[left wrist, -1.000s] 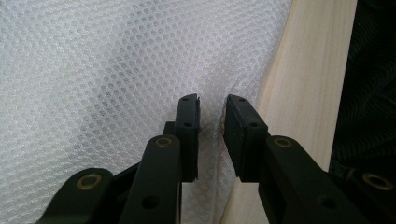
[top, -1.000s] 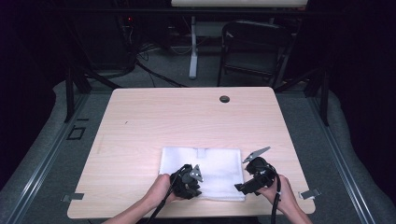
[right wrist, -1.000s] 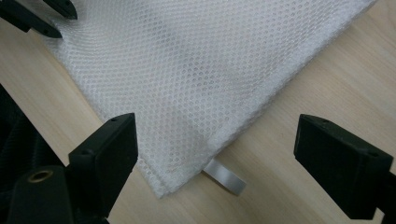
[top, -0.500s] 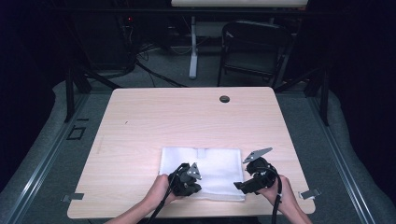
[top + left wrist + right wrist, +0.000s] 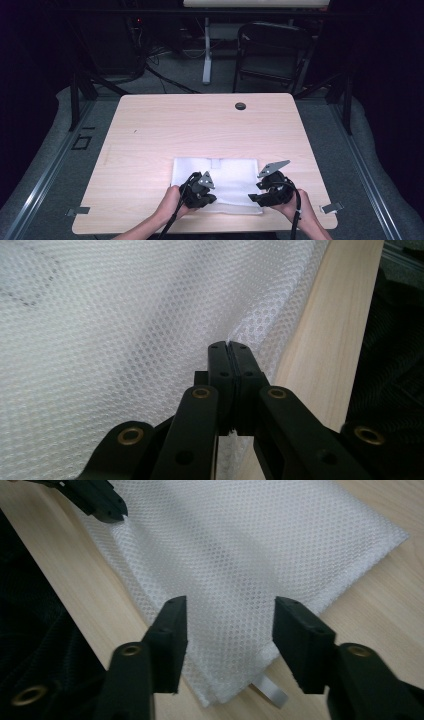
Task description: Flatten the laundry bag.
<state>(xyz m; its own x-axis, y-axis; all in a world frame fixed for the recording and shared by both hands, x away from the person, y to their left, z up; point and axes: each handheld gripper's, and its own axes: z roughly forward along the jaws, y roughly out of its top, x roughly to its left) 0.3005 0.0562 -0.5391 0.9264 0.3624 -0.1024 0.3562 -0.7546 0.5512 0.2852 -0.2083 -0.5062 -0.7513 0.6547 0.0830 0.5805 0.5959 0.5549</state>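
Observation:
A folded white mesh cloth (image 5: 220,182) lies flat near the front edge of the wooden table (image 5: 200,130). My left gripper (image 5: 207,196) sits at the cloth's near left part; in the left gripper view its jaws are pressed together on the cloth's near edge (image 5: 260,335), which puckers up into them. My right gripper (image 5: 257,196) hovers over the cloth's near right corner (image 5: 225,645), jaws spread wide on either side of the mesh without touching it. A small white tag (image 5: 270,690) pokes out under that corner. The left gripper's tip (image 5: 100,502) shows far off in the right gripper view.
A round black grommet (image 5: 240,106) sits at the table's far edge. Behind the table stand a dark chair (image 5: 272,50) and a white desk leg (image 5: 206,47) with cables on the floor. The table's front edge runs just behind both hands.
Both hands have stayed nearly still at the cloth's near edge; no clear movement of the cloth or the grippers.

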